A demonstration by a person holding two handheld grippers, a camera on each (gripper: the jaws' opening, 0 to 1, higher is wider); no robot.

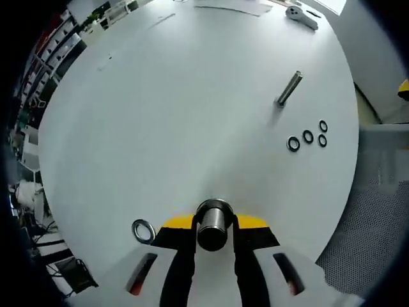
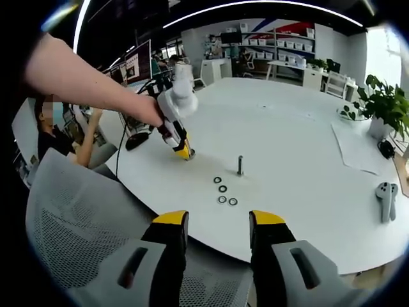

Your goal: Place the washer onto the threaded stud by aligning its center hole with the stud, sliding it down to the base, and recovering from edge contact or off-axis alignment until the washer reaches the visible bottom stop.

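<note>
- The threaded stud (image 1: 289,88) stands upright on the white table, a slim grey metal post, bare along its visible length; it stands the same way in the right gripper view (image 2: 240,164).
- Four dark ring washers (image 1: 308,136) lie flat in a loose cluster near the stud's foot, apart from it.
- One more silvery washer (image 1: 143,231) lies flat, well apart from the stud.
</note>
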